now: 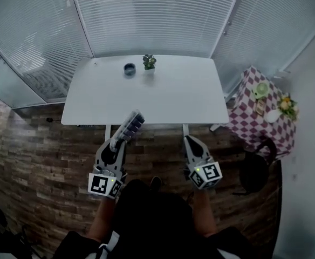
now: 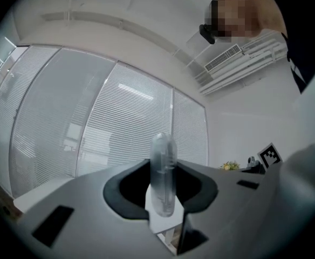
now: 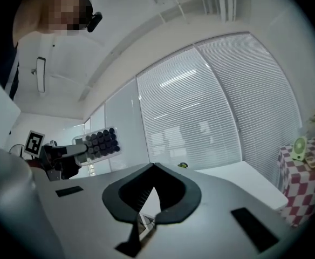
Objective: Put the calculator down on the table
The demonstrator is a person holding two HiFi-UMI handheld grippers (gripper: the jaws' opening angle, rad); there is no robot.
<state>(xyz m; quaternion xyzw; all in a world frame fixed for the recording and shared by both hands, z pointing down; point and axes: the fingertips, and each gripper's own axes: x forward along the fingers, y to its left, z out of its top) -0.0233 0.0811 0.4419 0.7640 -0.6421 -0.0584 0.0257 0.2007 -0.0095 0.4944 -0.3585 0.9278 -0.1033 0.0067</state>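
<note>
Two grippers: the left gripper [image 1: 120,139] and right gripper [image 1: 189,140] are side by side, just short of the near edge of the white worktop [image 1: 173,99], both pointing toward it.
Left fingers [image 2: 126,190]: pinching the calculator [image 1: 131,124], which juts forward past their tips, up in the air and not on the worktop.
Right fingers [image 3: 171,196]: pressed together at the tips, with nothing between them.
Head view alone: the calculator's far end overlaps the worktop's near edge. The brick-patterned floor [image 1: 39,155] lies below both grippers.
Left gripper view alone: the calculator shows edge-on, as a thin pale upright slab between the dark pads, with its keys out of sight.
Right gripper view alone: at the left, the calculator's face shows rows of dark round keys.
Hard to make out: whether the calculator's tip is actually over the worktop or just before it.
Containers: a small dark bowl [image 1: 129,69] stands near the worktop's far edge, its contents too small to tell. Just beside it, apart, a little pot holds a green plant [image 1: 149,62].
Side table [image 1: 249,123]: it stands right of the worktop under a checked cloth and carries yellow flowers [image 1: 287,104].
</note>
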